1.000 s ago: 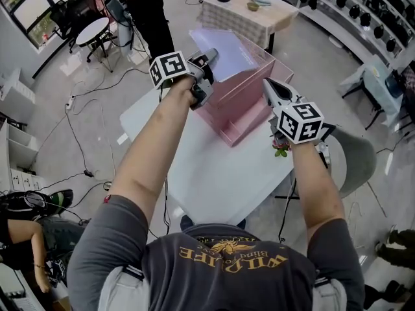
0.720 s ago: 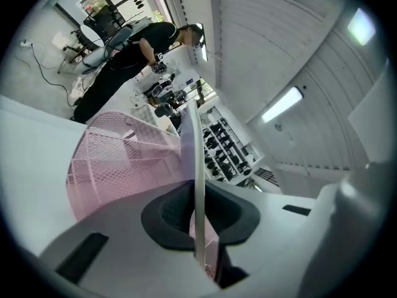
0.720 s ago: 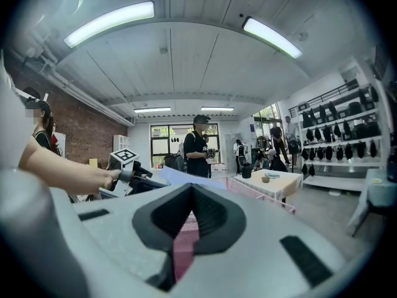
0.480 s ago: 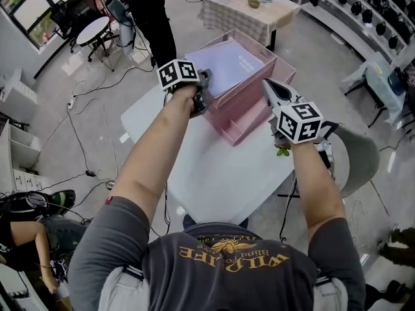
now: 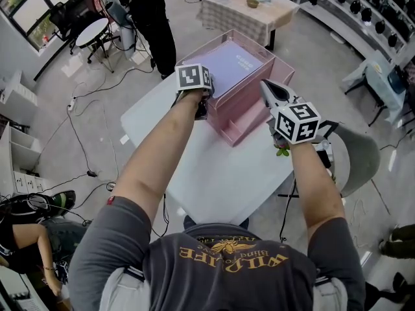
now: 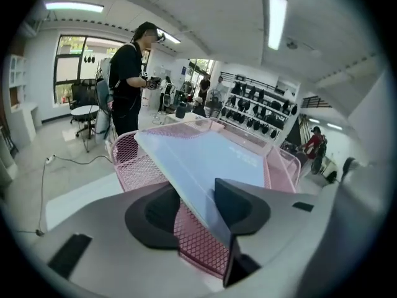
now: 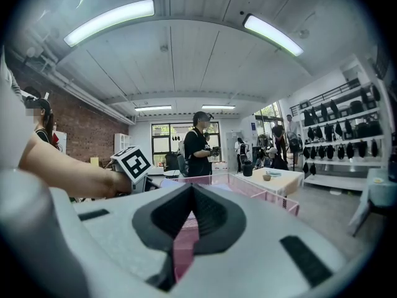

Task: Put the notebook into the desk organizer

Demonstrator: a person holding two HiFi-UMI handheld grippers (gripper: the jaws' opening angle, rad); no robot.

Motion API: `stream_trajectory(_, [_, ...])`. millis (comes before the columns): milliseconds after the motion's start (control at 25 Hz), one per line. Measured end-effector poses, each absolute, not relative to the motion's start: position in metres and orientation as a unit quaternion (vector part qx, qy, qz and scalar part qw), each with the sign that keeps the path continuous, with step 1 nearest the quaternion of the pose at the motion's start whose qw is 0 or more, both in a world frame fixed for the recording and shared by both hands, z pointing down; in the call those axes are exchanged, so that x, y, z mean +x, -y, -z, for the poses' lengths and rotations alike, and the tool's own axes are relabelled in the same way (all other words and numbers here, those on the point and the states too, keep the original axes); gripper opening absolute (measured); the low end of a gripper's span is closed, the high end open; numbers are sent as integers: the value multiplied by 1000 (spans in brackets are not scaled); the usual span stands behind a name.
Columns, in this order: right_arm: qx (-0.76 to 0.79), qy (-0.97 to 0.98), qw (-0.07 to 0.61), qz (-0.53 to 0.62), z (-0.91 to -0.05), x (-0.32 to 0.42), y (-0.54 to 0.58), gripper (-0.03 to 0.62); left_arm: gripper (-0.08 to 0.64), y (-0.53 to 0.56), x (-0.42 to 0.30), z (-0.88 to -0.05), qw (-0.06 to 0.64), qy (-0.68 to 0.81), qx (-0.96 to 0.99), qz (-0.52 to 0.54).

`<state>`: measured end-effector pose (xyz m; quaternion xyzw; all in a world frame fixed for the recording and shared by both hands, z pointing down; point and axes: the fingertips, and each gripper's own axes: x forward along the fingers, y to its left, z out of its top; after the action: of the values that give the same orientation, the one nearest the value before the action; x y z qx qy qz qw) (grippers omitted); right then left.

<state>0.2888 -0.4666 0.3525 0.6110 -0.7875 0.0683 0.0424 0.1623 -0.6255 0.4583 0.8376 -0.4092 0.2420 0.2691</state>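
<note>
Thin pale-lilac notebook point(image 5: 227, 67) lies in the top tray of the pink wire-mesh desk organizer point(image 5: 249, 116), which stands at the far edge of the white tabletop point(image 5: 214, 173); the notebook's near corner is tilted up above the mesh wall. Left tongs point(image 5: 201, 106) are at that corner: they have just been opening and now stand spread, with the corner between them, resting against one pad and clear of the other. Right tongs point(image 5: 264, 87) are pressed together with nothing in them, held near the organizer's right side; contact cannot be judged.
</note>
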Motion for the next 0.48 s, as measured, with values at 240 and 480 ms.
stream_trajectory(240, [612, 787, 43, -69, -356, 289, 465, 0, 221, 630, 162, -460, 199, 426, 840, -270])
stream_trajectory(480, [612, 787, 43, -69, -357, 289, 460, 1, 417, 635, 153, -465, 159, 431, 838, -294])
